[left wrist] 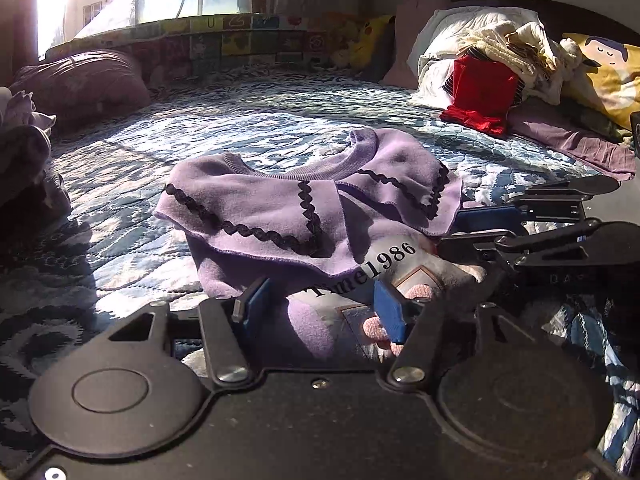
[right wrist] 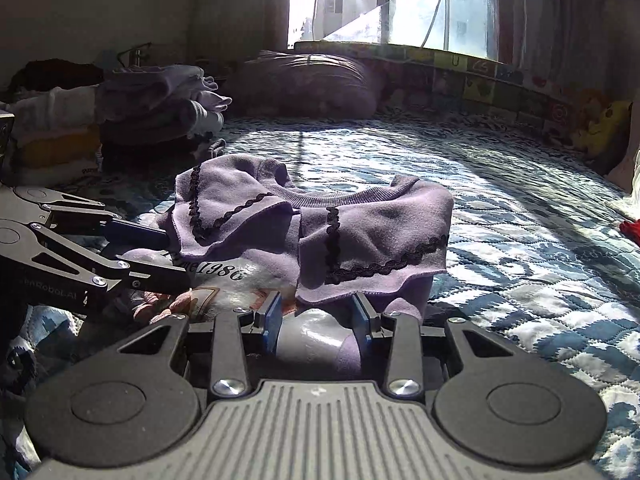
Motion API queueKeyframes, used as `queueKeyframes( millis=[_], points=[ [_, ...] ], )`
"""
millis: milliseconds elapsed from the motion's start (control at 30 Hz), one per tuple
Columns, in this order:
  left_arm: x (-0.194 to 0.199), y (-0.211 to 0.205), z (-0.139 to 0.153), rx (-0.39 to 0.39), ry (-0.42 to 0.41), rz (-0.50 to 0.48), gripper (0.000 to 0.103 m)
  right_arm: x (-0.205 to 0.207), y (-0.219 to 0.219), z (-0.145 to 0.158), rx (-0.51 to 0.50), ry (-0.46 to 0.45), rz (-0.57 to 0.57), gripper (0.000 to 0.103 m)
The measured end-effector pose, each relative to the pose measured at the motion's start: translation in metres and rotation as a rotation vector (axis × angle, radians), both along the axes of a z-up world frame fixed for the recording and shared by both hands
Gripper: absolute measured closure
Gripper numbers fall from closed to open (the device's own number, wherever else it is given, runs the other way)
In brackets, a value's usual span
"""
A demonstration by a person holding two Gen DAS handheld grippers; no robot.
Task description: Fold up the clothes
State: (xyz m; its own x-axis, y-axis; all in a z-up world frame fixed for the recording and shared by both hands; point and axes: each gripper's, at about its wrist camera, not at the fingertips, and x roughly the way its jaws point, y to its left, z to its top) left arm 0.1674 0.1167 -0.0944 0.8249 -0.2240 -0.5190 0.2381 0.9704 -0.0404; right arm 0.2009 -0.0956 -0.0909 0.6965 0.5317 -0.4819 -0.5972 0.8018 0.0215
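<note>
A purple sweatshirt (left wrist: 260, 200) with black zigzag trim and a "Time1986" print lies bunched on the blue patterned quilt (left wrist: 240, 120). In the left wrist view my left gripper (left wrist: 322, 308) is closed on the near part of the garment, and fabric fills the gap between its blue pads. My right gripper (left wrist: 460, 228) comes in from the right and clamps the edge under the collar flap. In the right wrist view the sweatshirt (right wrist: 380, 216) sits just ahead. My right gripper (right wrist: 318, 316) pinches its near fold, and my left gripper (right wrist: 172, 256) bites the printed part from the left.
A stack of folded clothes (right wrist: 152, 104) sits at the left end of the bed. An unfolded heap with a red garment (left wrist: 480, 92) rests against the white pillow (left wrist: 460, 28) at the right. A purple cushion (left wrist: 80, 80) lies under the window. Open quilt stretches beyond the sweatshirt.
</note>
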Motion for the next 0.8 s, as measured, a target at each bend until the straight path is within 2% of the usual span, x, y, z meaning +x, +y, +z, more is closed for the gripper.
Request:
queueKeyframes(
  millis=[133, 200, 267, 300, 367, 433, 567, 700, 800],
  points=[
    [0.0, -0.003, 0.0, 0.001, 0.013, 0.01, 0.045, 0.003, 0.001, -0.002, 0.002, 0.031, 0.002, 0.065],
    [0.001, 0.0, 0.007, -0.018, 0.043, 0.002, 0.045, 0.0, 0.004, 0.008, -0.016, 0.047, -0.004, 0.064],
    [-0.006, 0.005, 0.025, -0.042, 0.06, 0.003, 0.041, -0.009, -0.008, 0.028, 0.047, 0.035, -0.021, 0.064],
    [-0.014, 0.01, 0.034, -0.083, 0.035, 0.019, 0.038, -0.012, -0.018, 0.035, 0.096, 0.024, -0.042, 0.062],
    [-0.028, 0.022, 0.045, -0.185, -0.007, 0.073, 0.034, -0.016, -0.039, 0.044, 0.194, 0.025, -0.114, 0.047],
    [-0.033, 0.036, 0.048, -0.271, -0.013, 0.145, 0.033, -0.009, -0.05, 0.043, 0.233, 0.067, -0.158, 0.046],
    [-0.026, 0.061, 0.034, -0.477, 0.057, 0.256, 0.03, 0.02, -0.072, 0.022, 0.403, 0.292, -0.261, 0.038],
    [-0.012, 0.079, 0.008, -0.694, 0.167, 0.34, 0.026, 0.041, -0.076, -0.003, 0.535, 0.459, -0.296, 0.036],
    [0.002, 0.078, -0.005, -0.734, 0.218, 0.348, 0.026, 0.054, -0.07, -0.024, 0.604, 0.546, -0.313, 0.031]
  ],
)
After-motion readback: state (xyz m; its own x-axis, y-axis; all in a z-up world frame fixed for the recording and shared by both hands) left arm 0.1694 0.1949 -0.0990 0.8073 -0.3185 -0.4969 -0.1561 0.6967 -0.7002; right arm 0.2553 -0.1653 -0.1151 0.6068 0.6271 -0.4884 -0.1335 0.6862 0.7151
